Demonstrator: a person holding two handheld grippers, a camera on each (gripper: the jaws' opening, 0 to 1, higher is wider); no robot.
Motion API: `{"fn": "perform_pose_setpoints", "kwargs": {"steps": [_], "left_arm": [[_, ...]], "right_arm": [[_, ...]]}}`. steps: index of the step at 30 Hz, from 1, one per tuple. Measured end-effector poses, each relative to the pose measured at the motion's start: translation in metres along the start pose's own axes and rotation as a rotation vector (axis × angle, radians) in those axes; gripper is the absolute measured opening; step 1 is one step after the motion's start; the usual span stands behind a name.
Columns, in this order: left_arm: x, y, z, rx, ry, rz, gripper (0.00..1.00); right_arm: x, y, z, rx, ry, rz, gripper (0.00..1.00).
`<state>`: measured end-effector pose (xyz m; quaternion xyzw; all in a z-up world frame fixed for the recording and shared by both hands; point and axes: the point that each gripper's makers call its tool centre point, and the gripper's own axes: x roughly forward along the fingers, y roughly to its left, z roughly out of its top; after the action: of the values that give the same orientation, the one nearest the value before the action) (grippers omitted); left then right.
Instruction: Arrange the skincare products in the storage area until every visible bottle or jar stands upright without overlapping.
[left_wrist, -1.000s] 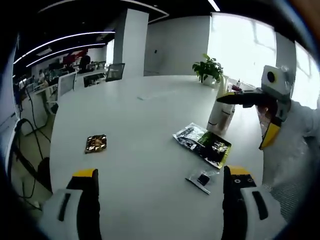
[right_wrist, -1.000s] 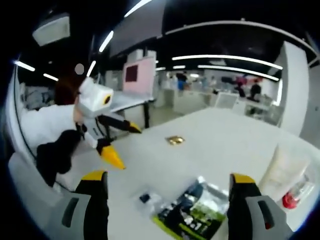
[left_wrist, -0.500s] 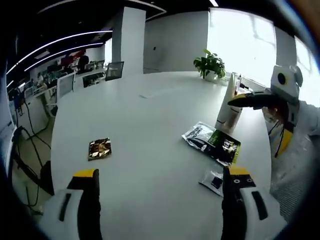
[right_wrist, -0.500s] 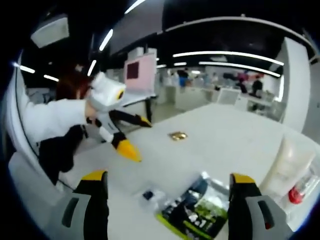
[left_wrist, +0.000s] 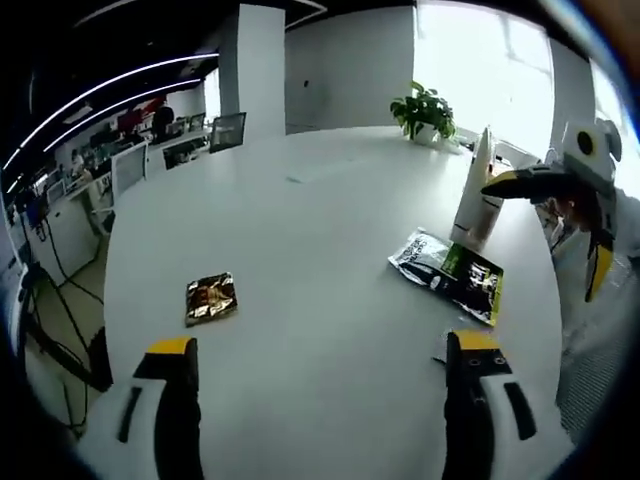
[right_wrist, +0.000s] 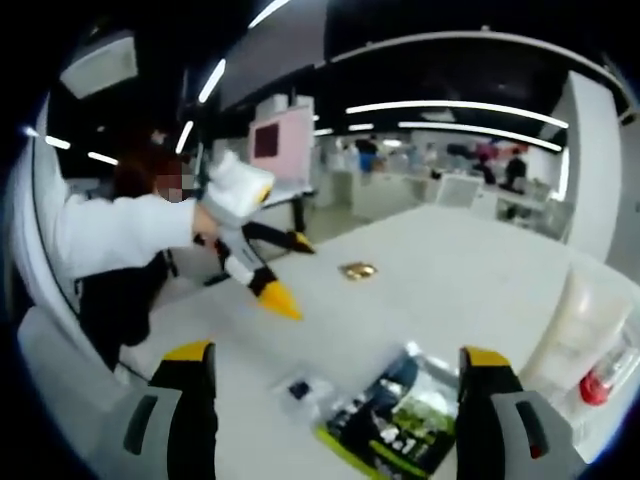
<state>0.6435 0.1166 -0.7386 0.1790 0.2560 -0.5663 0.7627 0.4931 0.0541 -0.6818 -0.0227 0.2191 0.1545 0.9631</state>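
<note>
Both the left gripper and right gripper are held with jaws apart over a white office table, sachets lying ahead.

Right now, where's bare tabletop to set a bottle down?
Bare: the table from the gold sachet to the black-green packet, and back toward the plant. Crowded: the packet and white tube by the right gripper.

Smooth, matt white round table; crinkled glossy gold foil sachet; shiny black-green plastic pouch; matt white plastic tube.
</note>
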Motion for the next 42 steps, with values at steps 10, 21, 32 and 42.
{"fn": "perform_pose_setpoints", "kwargs": {"steps": [10,21,32,42], "left_arm": [[0.016,0.021,0.005,-0.004,0.020,0.007,0.97],[0.041,0.054,0.012,-0.076,0.035,0.047,0.96],[0.057,0.077,0.009,-0.102,0.048,0.121,0.93],[0.072,0.095,0.008,-0.118,0.086,0.160,0.87]], "right_arm": [[0.001,0.001,-0.001,0.006,0.005,0.005,1.00],[0.000,-0.002,0.003,0.012,-0.015,0.006,1.00],[0.001,0.005,0.006,0.014,-0.022,0.027,1.00],[0.000,0.010,0.007,0.019,-0.024,0.039,1.00]]}}
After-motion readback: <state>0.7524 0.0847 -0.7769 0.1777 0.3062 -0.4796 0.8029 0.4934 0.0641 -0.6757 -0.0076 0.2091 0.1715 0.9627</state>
